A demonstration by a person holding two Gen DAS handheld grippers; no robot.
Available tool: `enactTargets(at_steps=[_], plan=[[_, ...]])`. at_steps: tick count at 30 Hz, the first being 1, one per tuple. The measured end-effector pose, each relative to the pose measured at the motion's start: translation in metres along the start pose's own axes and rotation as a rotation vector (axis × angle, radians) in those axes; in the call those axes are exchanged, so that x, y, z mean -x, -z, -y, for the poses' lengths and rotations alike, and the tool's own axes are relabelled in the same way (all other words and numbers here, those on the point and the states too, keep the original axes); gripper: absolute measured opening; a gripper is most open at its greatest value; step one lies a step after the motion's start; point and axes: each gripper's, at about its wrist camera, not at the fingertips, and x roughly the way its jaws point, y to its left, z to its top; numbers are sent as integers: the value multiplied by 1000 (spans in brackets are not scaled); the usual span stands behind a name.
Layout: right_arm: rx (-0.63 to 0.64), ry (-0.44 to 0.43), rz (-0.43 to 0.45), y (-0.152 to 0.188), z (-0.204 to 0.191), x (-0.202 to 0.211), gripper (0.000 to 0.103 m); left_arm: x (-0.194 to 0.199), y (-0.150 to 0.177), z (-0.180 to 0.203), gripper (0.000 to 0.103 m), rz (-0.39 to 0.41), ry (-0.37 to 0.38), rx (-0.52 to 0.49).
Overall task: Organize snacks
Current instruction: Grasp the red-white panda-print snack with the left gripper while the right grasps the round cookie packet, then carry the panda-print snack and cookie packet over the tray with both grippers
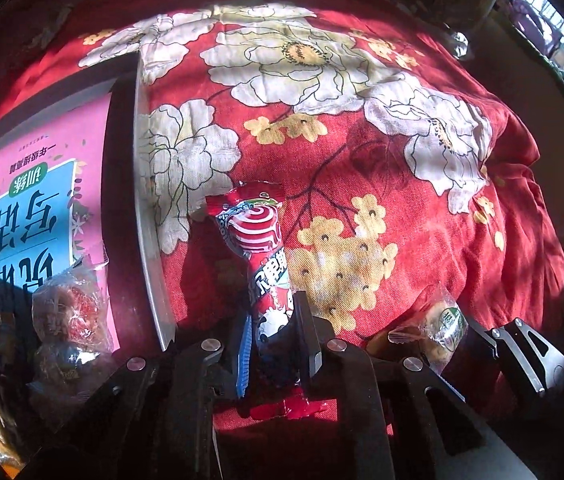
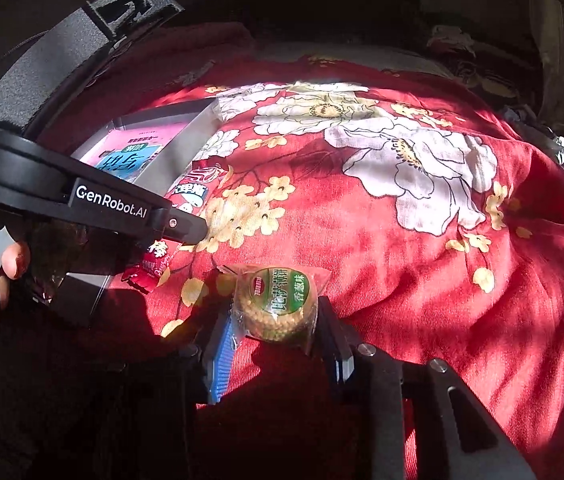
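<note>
Gripping one snack apiece, both tools appear to be at the pick-up step of the sorting: the left gripper [image 1: 271,344] has its jaws clamped on the lower part of a long red lollipop packet [image 1: 259,248], which lies on the red floral cloth [image 1: 362,160] just beside the grey tray [image 1: 149,216], while the right gripper [image 2: 271,338] pinches a round biscuit pack with a green label [image 2: 279,304] on the same cloth, nearer the person. Inside the tray lie a pink booklet [image 1: 41,184] and a clear-wrapped snack [image 1: 67,308]. Judging by this, the next move calls for lifting both packs clear of the cloth and carrying them over the tray wall, keeping the crinkly wrappers from slipping
</note>
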Motion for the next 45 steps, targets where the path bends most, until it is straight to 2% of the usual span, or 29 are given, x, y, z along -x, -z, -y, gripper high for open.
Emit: enactTargets(at_steps=[7,14,29,45], plan=[[-97,-6,29,-3,24,7,38,11,10,2,18,27,22,-12],[-122,-14,78,-8,32,17,38,17,19,9,18,41,42,-20],[-103,-73,136,-15,20,32,38,39,24,5,18,80,69,-8],[-37,-132,154,-20,-15,42,38,82,38,-35,18,159,86,63]])
